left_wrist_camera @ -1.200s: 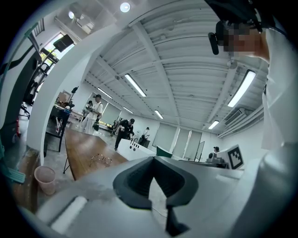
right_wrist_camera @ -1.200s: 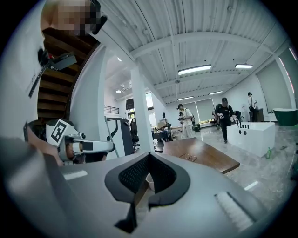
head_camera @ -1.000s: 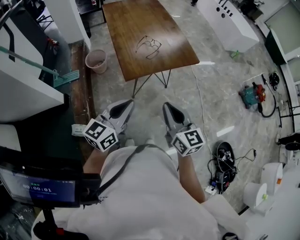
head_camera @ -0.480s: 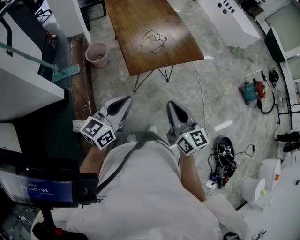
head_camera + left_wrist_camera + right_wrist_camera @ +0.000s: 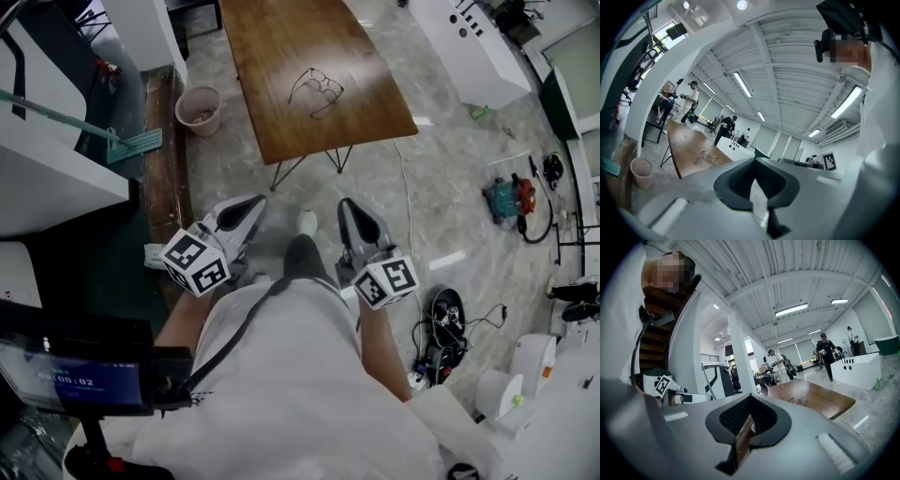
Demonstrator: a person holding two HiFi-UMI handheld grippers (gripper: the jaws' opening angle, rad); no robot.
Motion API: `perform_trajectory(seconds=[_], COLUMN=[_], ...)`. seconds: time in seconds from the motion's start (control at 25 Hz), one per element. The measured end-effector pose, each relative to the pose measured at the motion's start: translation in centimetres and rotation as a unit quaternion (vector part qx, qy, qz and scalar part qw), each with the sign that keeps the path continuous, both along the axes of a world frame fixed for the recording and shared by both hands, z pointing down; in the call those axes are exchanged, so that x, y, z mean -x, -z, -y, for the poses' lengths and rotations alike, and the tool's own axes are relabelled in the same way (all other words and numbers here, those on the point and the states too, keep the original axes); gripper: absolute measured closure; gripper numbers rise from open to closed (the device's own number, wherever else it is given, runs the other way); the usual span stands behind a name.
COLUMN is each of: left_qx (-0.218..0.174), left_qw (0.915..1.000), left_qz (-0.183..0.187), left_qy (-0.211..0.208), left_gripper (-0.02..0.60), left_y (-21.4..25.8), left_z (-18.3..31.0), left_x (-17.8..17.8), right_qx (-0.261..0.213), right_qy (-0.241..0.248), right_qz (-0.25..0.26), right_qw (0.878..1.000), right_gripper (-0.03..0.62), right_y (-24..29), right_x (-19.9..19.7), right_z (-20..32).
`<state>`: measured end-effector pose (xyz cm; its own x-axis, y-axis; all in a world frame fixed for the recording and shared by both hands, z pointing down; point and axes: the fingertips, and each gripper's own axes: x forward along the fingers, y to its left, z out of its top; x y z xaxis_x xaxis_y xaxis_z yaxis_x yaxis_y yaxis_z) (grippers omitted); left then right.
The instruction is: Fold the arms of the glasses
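foot stepped forward; floor open to table edge, glasses mid-top; left claw, right claw closed, empty.

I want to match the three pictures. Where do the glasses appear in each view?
Head view: glasses at top centre, lying on the table.
Left gripper view: glasses small, lower left of centre, on the table.
Right gripper view: glasses small, right of centre, on the table.
Shared landmark: the brown table under them.

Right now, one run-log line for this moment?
stage: pre-contact | glasses: on table, arms unfolded | left gripper: shut, empty | right gripper: shut, empty
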<state>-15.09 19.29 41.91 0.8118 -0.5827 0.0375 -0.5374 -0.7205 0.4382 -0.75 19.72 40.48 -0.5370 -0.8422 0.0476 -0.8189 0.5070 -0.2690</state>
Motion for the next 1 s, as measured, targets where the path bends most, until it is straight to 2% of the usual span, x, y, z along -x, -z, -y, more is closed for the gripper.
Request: perform_trajectory(seconds=[0.12,0.24,0.44,0.6,0.84,1.0], left_qx=[0.004,0.0,-0.001,0.004,0.022,0.075], left_qw=[1.0,0.9999,0.9995,0.9984,0.9981,0.9956], left_qz=[0.0,-0.008,-0.016,-0.029,-0.011,0.021], left_qy=[-0.001,0.013,0.028,0.048,0.056,0.053], left_gripper=[0.575,0.577,0.577,0.577,0.577,0.575], left_y=[-0.5,-0.3,0.8,1.6,0.5,-2.3], left_z=[2.5,5.9,11.7,16.5,22.8,25.9], left_x=[-1.1,-2.4,-5.4,-7.5,-11.6,-14.3], right_qx=[-0.002,0.006,0.01,0.003,0.019,0.041], right_qy=[0.019,0.042,0.07,0.086,0.113,0.149], right_qz=[-0.01,0.0,0.012,0.001,-0.012,-0.021], right_qw=[1.0,0.999,0.997,0.996,0.993,0.988], right_gripper=[0.585,0.585,0.585,0.585,0.585,0.585], right_y=[-0.6,-1.3,-1.0,-0.5,-2.0,-3.9], right_x=[-0.3,-1.1,-3.7,-5.8,-8.8,-9.9], right_z=[3.2,7.0,13.5,18.7,25.3,29.2])
